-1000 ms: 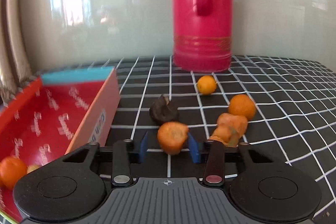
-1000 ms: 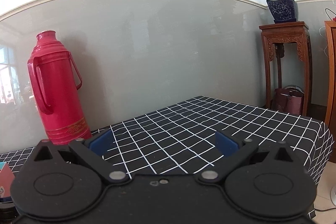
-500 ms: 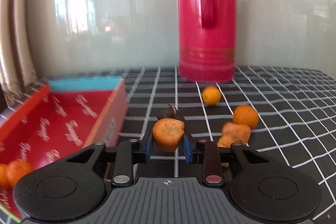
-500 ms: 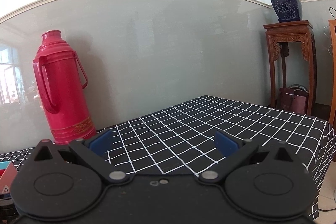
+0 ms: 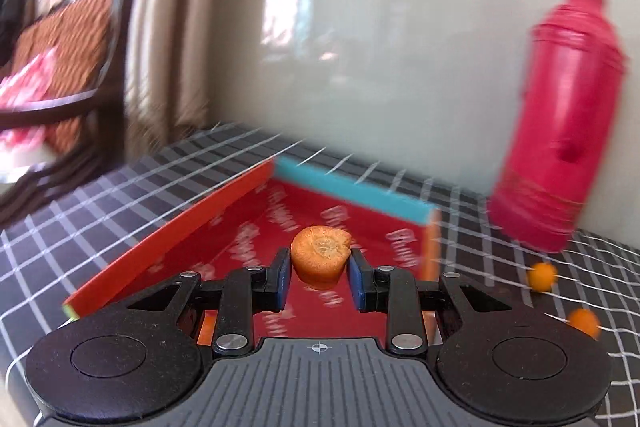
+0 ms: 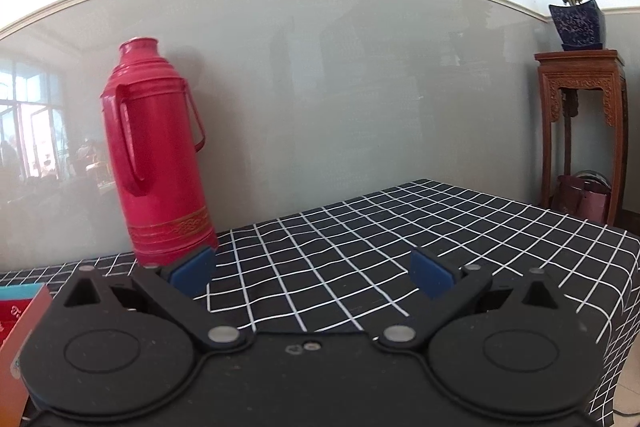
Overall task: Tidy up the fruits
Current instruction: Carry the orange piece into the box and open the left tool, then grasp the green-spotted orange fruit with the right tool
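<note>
My left gripper (image 5: 320, 279) is shut on an orange fruit piece (image 5: 321, 256) with a cut, pale top, and holds it above the open red box (image 5: 256, 227), which has a teal far rim. Two small oranges (image 5: 541, 277) (image 5: 583, 322) lie on the checked cloth to the right of the box. My right gripper (image 6: 312, 269) is open and empty above the black checked tablecloth (image 6: 360, 255). A corner of the red box (image 6: 20, 311) shows at the left edge of the right wrist view.
A tall red thermos (image 5: 560, 131) stands at the back by the grey wall; it also shows in the right wrist view (image 6: 154, 159). A chair with patterned cushion (image 5: 60, 59) is beyond the table's left side. A wooden stand with a potted plant (image 6: 578, 95) is at the far right.
My left gripper closed on the orange piece, lifted it off the cloth and swung left over the red box. The right gripper stayed open and turned slightly left.
</note>
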